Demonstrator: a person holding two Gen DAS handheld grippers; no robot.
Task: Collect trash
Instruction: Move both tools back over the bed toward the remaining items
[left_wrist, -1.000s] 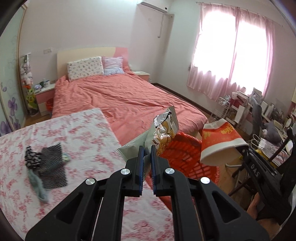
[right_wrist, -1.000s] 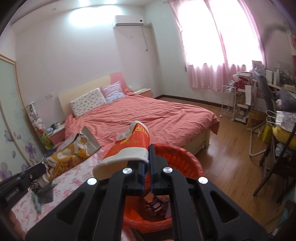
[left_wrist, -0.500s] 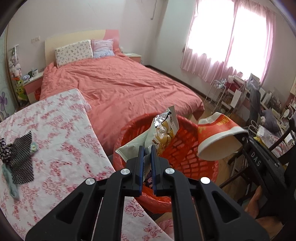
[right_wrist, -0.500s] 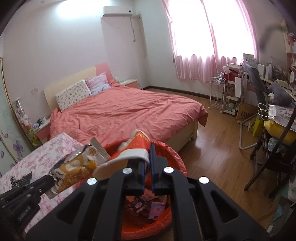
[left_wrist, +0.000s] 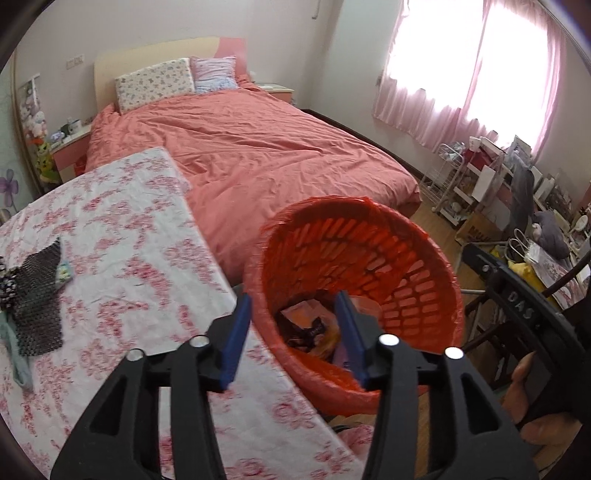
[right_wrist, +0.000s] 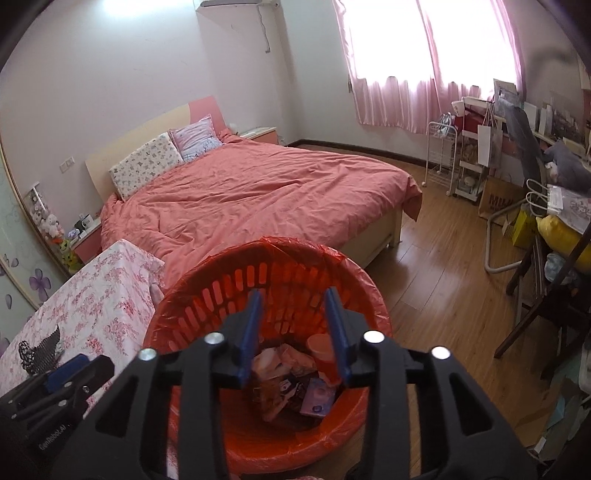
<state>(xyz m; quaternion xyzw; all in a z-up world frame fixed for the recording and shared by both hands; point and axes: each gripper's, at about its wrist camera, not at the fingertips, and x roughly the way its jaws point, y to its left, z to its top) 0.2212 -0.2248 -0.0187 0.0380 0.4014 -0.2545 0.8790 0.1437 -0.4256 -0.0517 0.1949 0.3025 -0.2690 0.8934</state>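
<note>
Now both claws hang spread and empty over the orange bin (left_wrist: 413, 258): left gripper (left_wrist: 293, 325), right gripper (right_wrist: 293, 317). Only the right view shows the red cup (right_wrist: 323, 352) inside.

Open basket mouth, tight flanks

The red basket (right_wrist: 236, 284) gapes unobstructed from above; the counter (left_wrist: 122, 236) presses its left side, the bed (right_wrist: 258, 192) stands just behind.

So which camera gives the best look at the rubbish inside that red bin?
The right wrist view: it looks down into the red bin, showing the red cup and wrappers. The left wrist view sees only a corner of the pile behind its fingers.
</note>
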